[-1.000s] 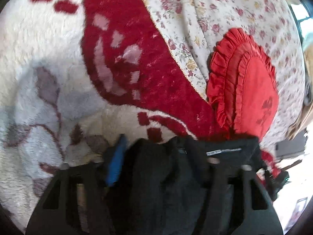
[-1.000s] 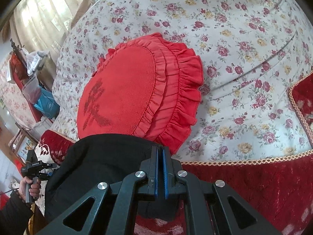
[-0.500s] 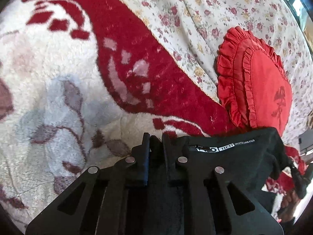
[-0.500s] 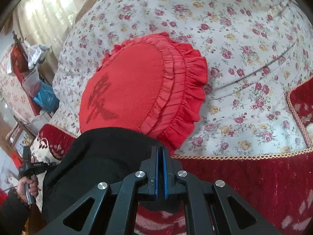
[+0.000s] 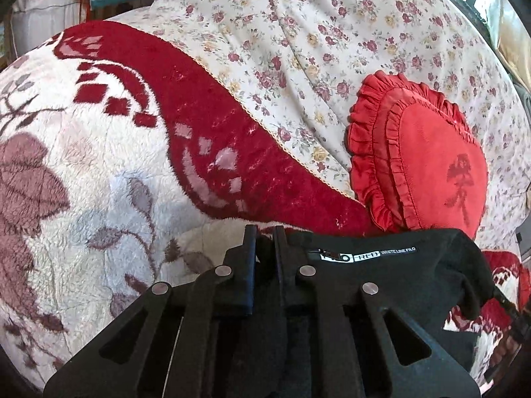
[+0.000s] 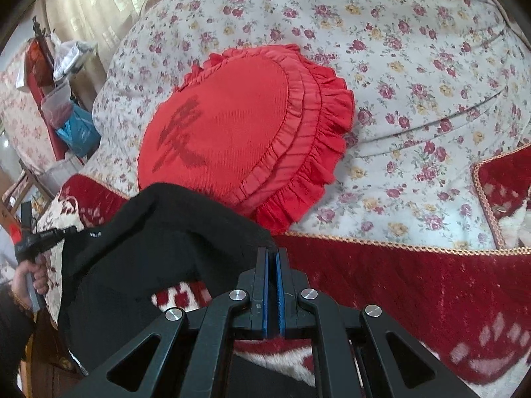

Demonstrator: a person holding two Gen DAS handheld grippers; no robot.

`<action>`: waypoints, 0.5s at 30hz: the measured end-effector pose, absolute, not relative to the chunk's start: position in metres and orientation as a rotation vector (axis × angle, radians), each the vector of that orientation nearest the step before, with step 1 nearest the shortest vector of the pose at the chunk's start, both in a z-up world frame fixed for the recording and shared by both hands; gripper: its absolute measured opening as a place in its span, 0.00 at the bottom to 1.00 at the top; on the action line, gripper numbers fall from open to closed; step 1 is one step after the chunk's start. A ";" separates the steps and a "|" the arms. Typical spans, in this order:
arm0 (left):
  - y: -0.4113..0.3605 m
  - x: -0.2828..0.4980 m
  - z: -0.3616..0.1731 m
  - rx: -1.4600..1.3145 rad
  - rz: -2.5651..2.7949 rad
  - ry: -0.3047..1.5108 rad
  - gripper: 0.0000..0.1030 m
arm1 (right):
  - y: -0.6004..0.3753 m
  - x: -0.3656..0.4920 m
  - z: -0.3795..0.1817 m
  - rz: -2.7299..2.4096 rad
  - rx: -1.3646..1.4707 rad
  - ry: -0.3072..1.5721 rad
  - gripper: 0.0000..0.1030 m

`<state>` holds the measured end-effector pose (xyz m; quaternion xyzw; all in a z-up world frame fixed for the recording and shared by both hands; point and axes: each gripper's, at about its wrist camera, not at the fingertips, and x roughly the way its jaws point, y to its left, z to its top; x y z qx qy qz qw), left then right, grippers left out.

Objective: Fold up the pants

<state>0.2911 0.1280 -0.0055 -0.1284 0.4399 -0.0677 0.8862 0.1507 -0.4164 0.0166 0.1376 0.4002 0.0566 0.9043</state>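
The left gripper [image 5: 264, 232] and the right gripper [image 6: 272, 253] each pinch the black pants [image 5: 391, 265] at the waistband, jaws nearly together. The waistband hangs between them above the blanket [image 5: 99, 179], just before the red cushion [image 6: 239, 122] on the bed.

Left gripper [image 5: 264, 232] has clamped the black pants [image 5: 381, 265] waistband; both grippers have lifted it off the blanket [image 5: 83, 182]

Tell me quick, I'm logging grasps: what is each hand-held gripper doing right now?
Left hand-held gripper: closed on the black pants.
Right hand-held gripper: closed on the black pants' edge.
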 end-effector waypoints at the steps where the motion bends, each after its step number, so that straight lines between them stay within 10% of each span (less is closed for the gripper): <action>1: 0.128 0.291 -0.005 -0.271 -0.143 0.915 0.08 | -0.417 0.148 0.017 0.118 0.276 0.833 0.04; 15: 0.116 0.285 -0.007 -0.243 -0.154 0.915 0.08 | -0.411 0.134 0.013 0.148 0.229 0.885 0.04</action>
